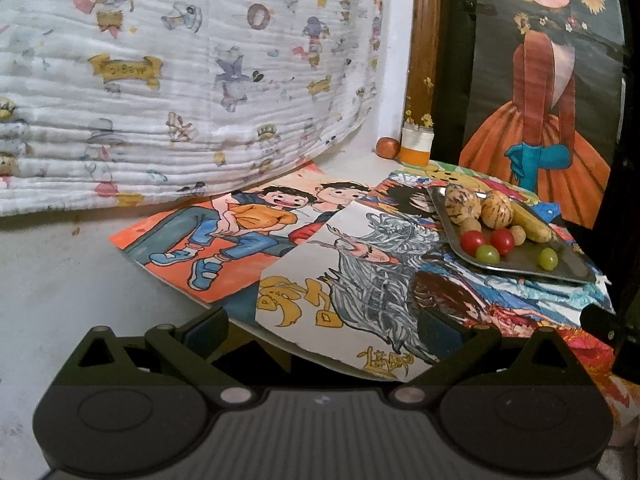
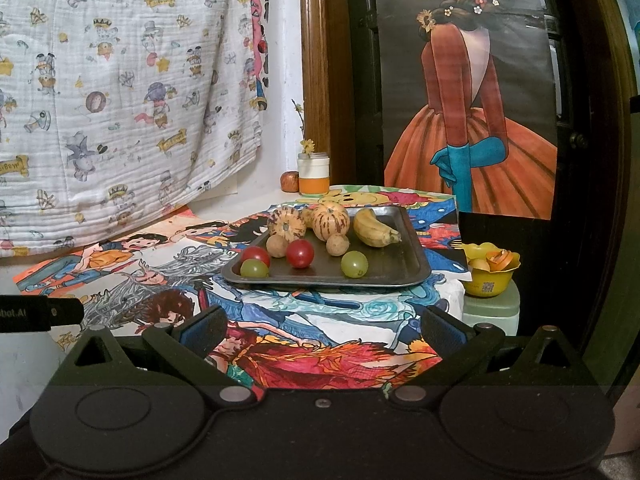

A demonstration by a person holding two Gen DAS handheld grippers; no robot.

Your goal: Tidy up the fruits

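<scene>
A dark metal tray [image 2: 404, 268] sits on drawings on the table; it also shows in the left wrist view [image 1: 560, 264]. It holds two striped melons [image 2: 330, 220], a banana [image 2: 374, 228], two red tomatoes [image 2: 300, 253], two green grapes [image 2: 354, 264] and two small brown fruits [image 2: 337, 245]. My right gripper [image 2: 322, 330] is open and empty, a short way in front of the tray. My left gripper [image 1: 322, 330] is open and empty, left of the tray and farther from it.
A yellow bowl [image 2: 490, 276] with yellow fruit stands on a green stool right of the table. A white and orange jar [image 2: 314, 178] and a small red fruit [image 2: 290, 181] stand at the back. A patterned cloth [image 2: 120, 100] hangs left. A painted poster [image 2: 468, 100] stands behind.
</scene>
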